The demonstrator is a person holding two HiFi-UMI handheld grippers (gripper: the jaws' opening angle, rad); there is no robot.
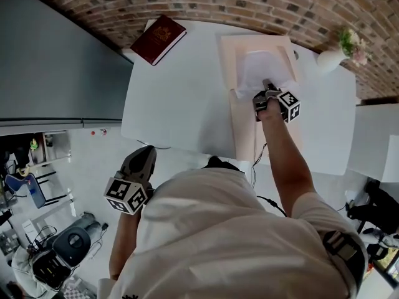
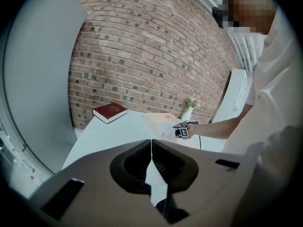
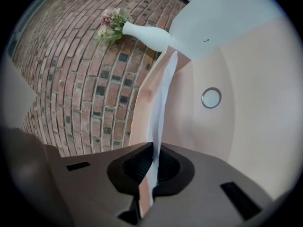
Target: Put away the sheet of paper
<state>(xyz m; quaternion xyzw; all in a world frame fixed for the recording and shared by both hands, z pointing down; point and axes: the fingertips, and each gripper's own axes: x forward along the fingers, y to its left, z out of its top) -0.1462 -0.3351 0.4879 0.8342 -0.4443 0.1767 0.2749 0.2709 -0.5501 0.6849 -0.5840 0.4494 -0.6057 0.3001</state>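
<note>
The right arm reaches straight out over the tabletop (image 1: 181,104); the right gripper (image 1: 267,83) tips slightly down, its fingers (image 3: 138,163) pinching the sheet of paper (image 1: 259,67) above the open pink folder (image 1: 232,53). The left gripper (image 1: 148,150) is held low beside the body, short of the tabletop's near edge; its fingers (image 2: 136,162) are closed on nothing.

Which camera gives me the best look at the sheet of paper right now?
Head view: the sheet of paper shows face-on over the peach folder, the right gripper at its near edge. Right gripper view shows it edge-on, clamped in the jaws. Left gripper view shows a small, distant patch.
</note>
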